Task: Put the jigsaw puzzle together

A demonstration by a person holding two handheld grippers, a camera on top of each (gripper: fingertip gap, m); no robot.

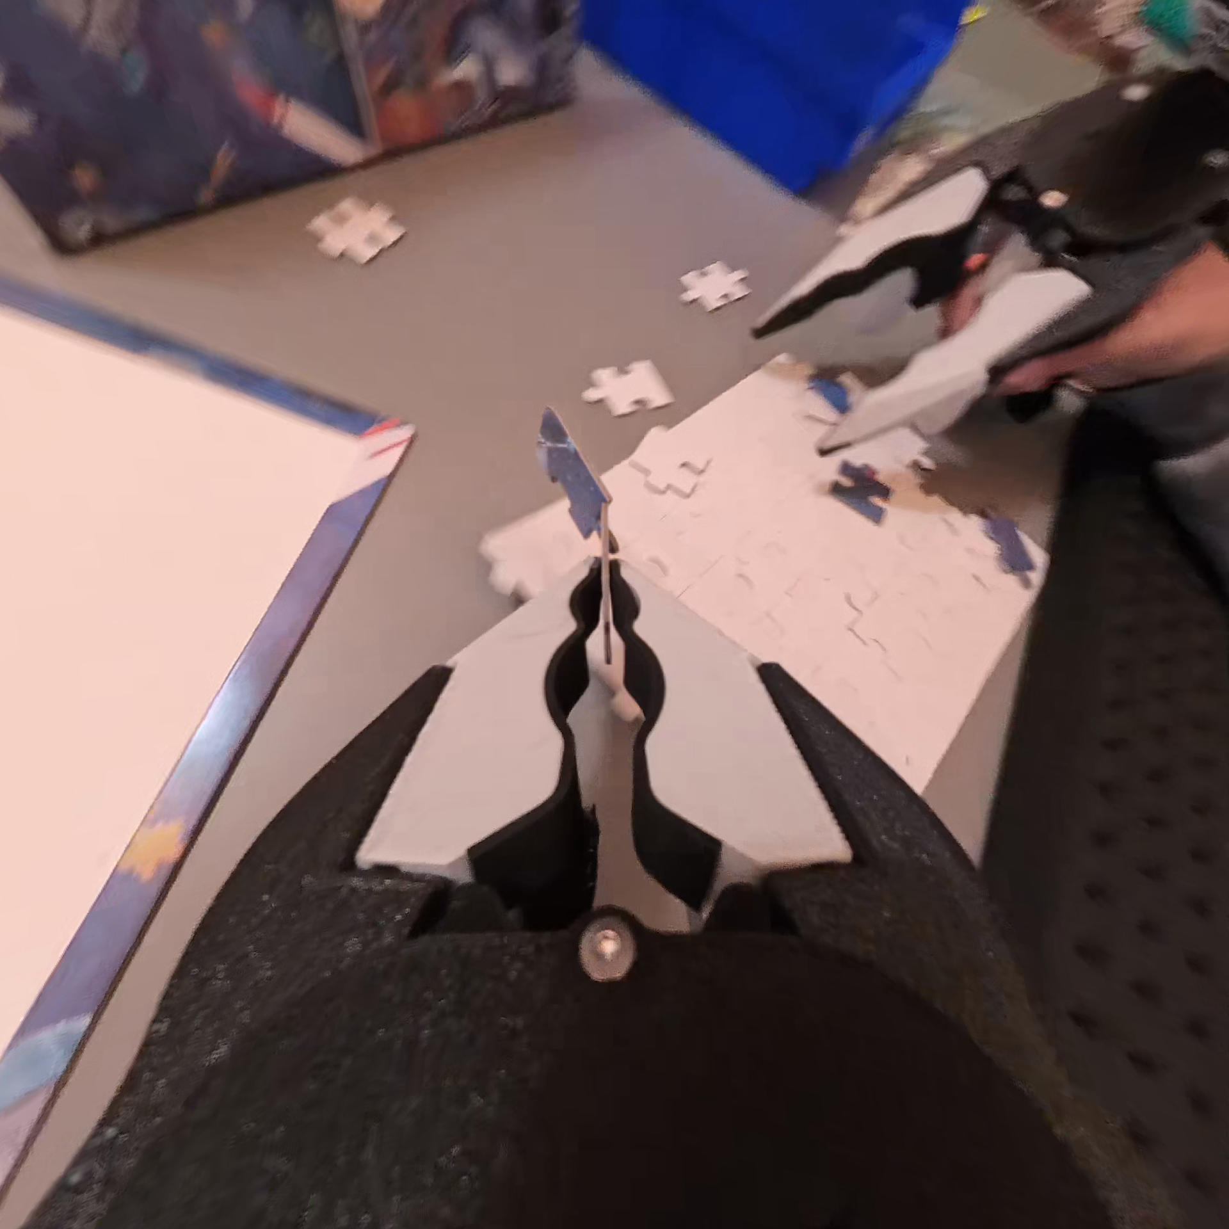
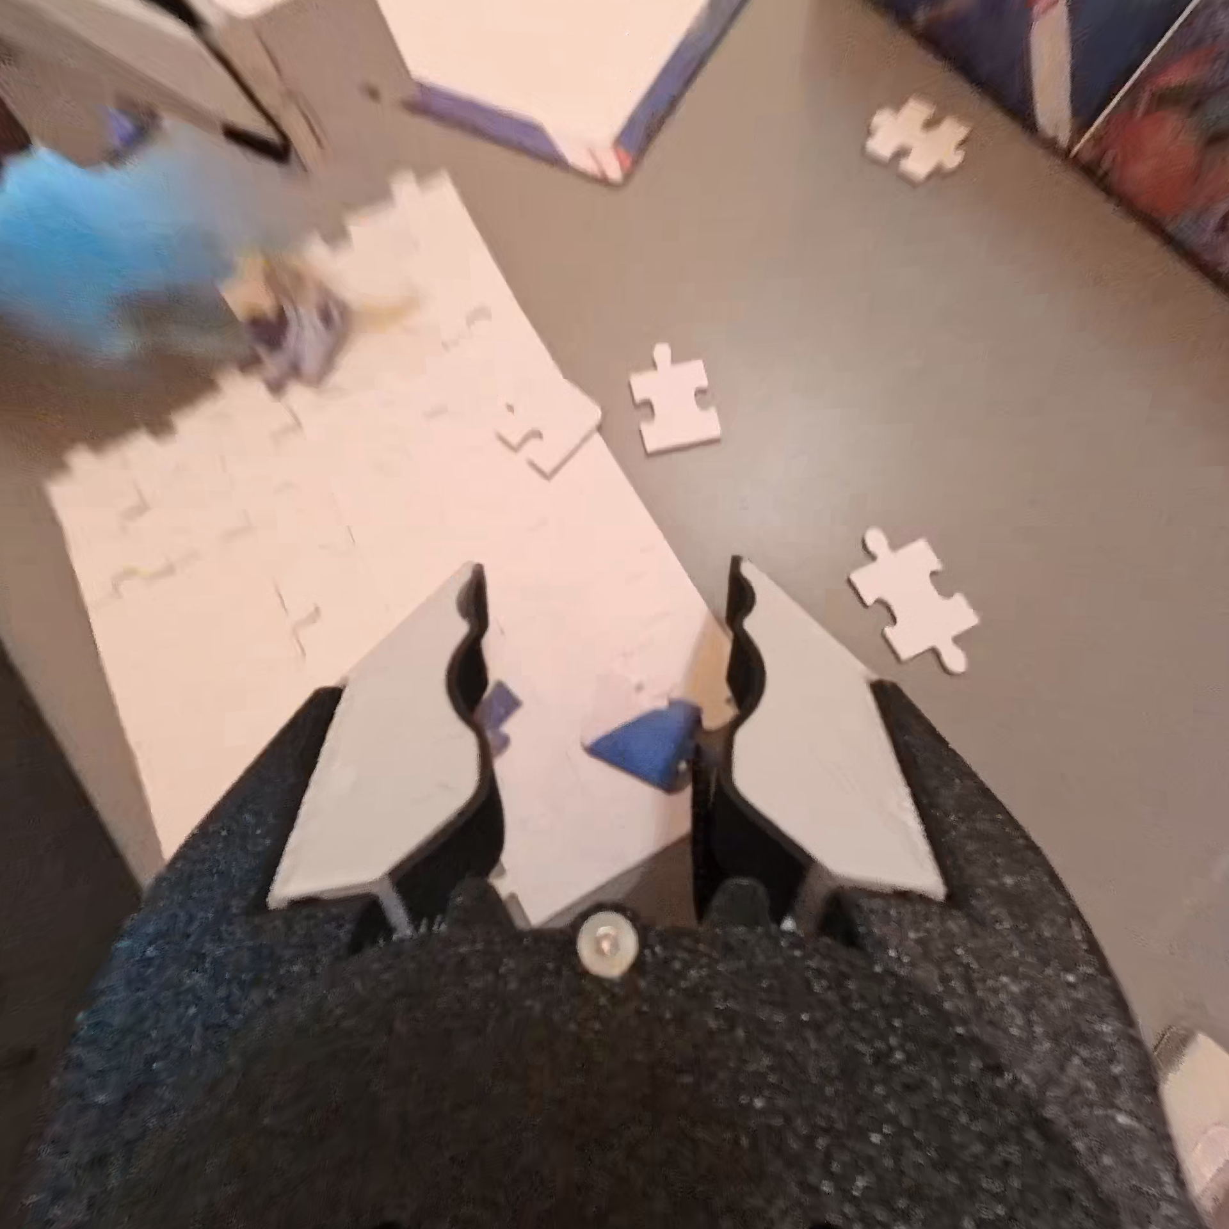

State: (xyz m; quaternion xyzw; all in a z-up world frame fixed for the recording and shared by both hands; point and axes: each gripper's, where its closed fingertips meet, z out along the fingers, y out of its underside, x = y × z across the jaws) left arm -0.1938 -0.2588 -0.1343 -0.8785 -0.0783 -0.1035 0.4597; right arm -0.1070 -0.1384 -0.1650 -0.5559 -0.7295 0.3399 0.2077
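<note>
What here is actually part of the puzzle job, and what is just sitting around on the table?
Part of the job:
- left gripper, shut on a blue puzzle piece
- right gripper, fingers open
- assembled white sheet of pieces
- loose white pieces
- blue pieces on the sheet

Just lying about:
- puzzle box
- white board with blue edge
- blue bin

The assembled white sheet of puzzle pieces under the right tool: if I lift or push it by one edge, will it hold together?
Probably not. The assembled sheet is many thin interlocked pieces lying face down, so it would likely sag and split along the seams if lifted. One piece at its edge already sits skewed, suggesting loose joints. Pushed flat on the smooth grey table, it may slide, perhaps buckling.
</note>
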